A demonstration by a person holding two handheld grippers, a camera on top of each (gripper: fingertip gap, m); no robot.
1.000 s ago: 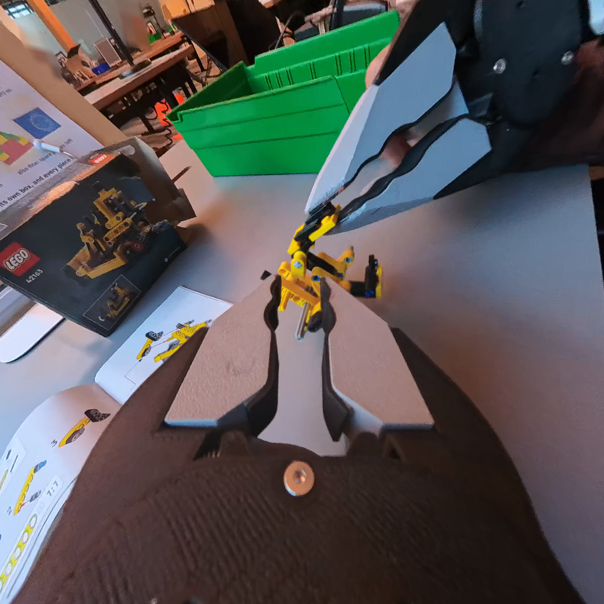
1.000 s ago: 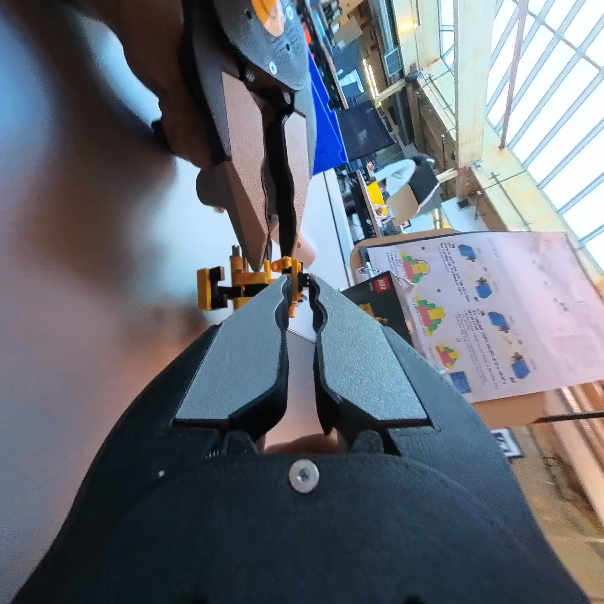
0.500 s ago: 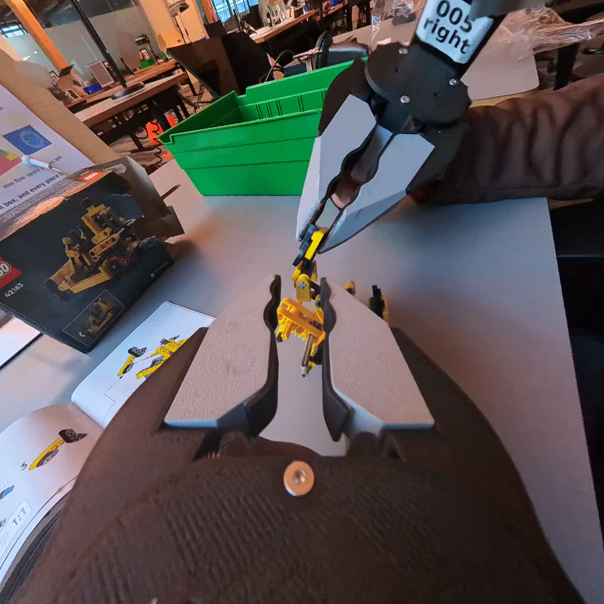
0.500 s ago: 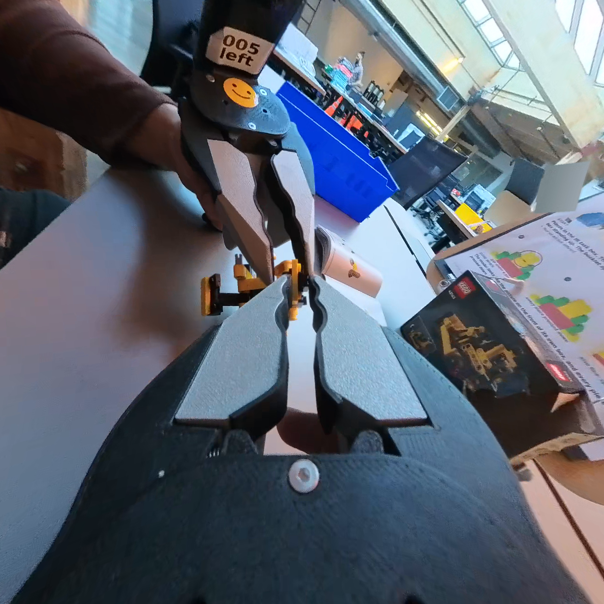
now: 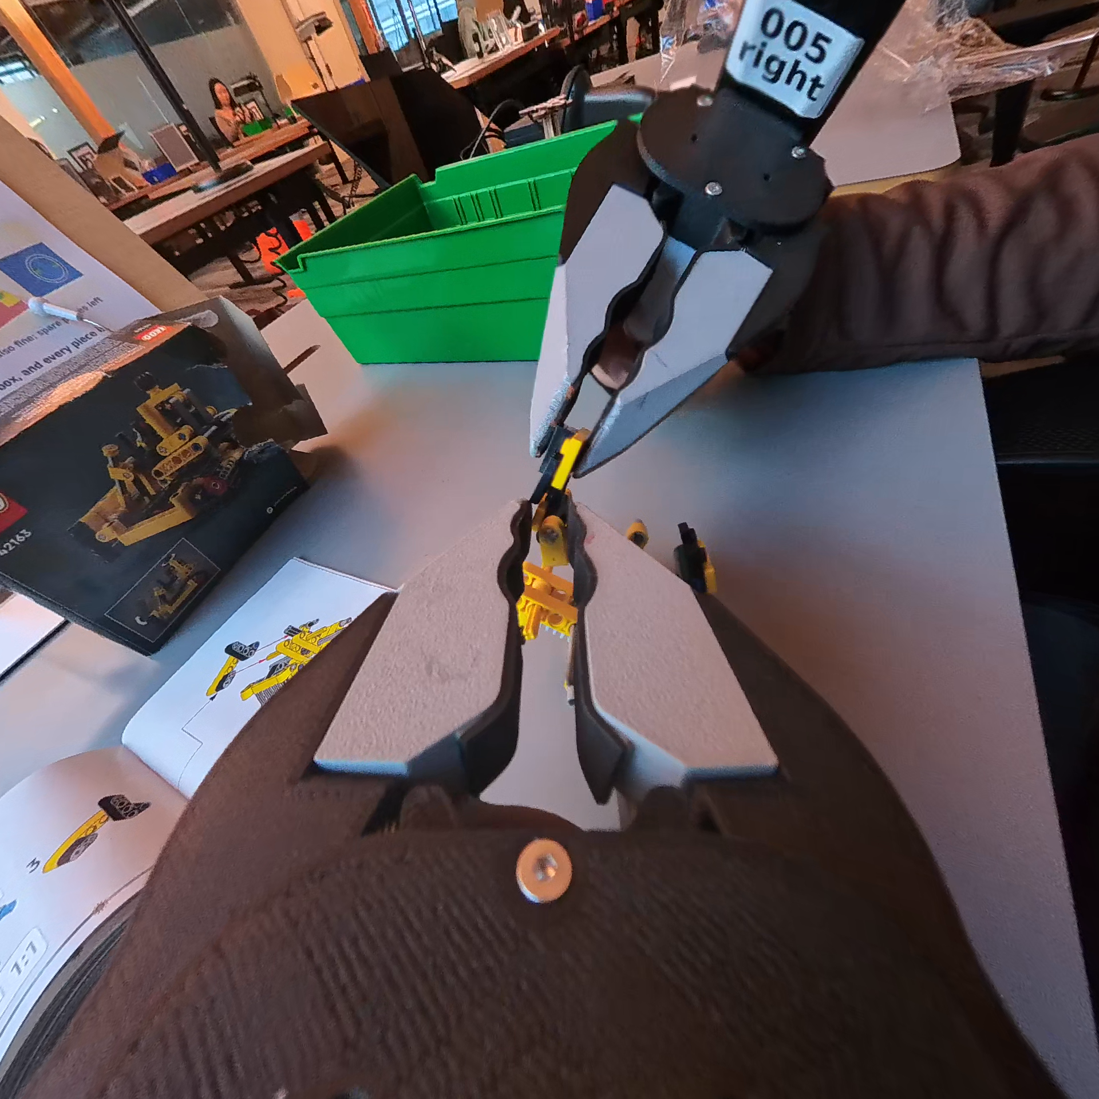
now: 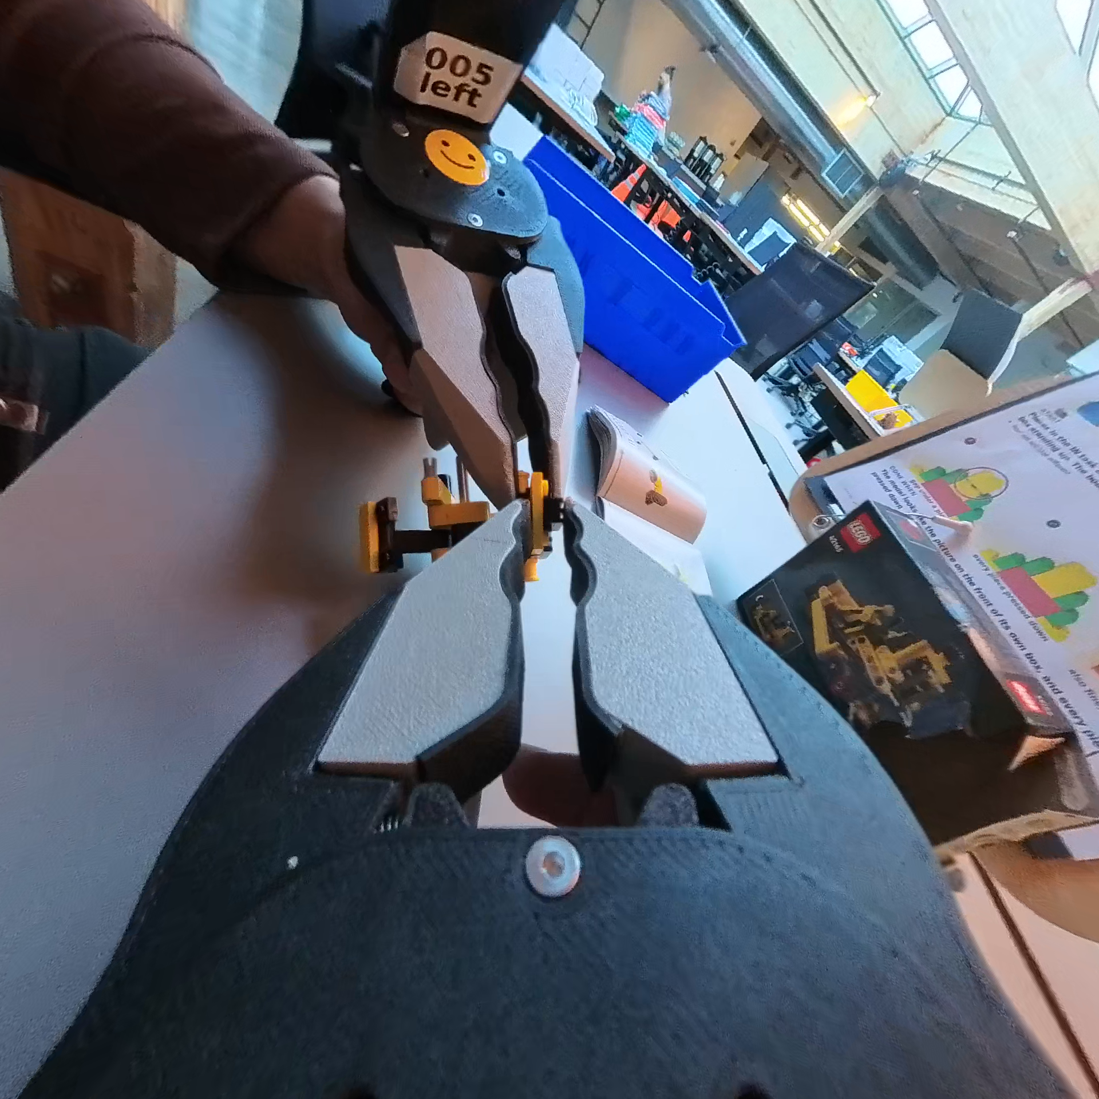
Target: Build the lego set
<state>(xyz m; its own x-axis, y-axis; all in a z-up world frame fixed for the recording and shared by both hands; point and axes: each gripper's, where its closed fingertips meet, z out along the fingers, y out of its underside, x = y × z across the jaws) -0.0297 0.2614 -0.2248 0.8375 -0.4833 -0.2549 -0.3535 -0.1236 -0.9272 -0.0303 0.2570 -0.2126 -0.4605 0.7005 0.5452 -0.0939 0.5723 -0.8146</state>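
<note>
A small yellow and black lego assembly (image 5: 547, 600) is held above the grey table (image 5: 832, 535). My left gripper (image 5: 548, 517) is shut on its yellow frame. My right gripper (image 5: 562, 458) comes down from above and is shut on a yellow and black piece (image 5: 564, 461) at the assembly's top end. In the right wrist view my right gripper (image 6: 545, 514) pinches that piece (image 6: 538, 523), tip to tip with the left gripper (image 6: 533, 490). The rest of the assembly (image 6: 428, 529) sticks out to the left, with a yellow end plate (image 6: 370, 536).
A green bin (image 5: 440, 285) stands at the back of the table. The dark lego box (image 5: 137, 452) and the open instruction booklet (image 5: 256, 654) lie to the left. A blue bin (image 6: 630, 285) and a poster board (image 6: 1011, 535) show in the right wrist view.
The right gripper has swung up to stand more steeply above the assembly, and its view has rolled level. The assembly sits deeper between the left fingers. Both grips have held.
</note>
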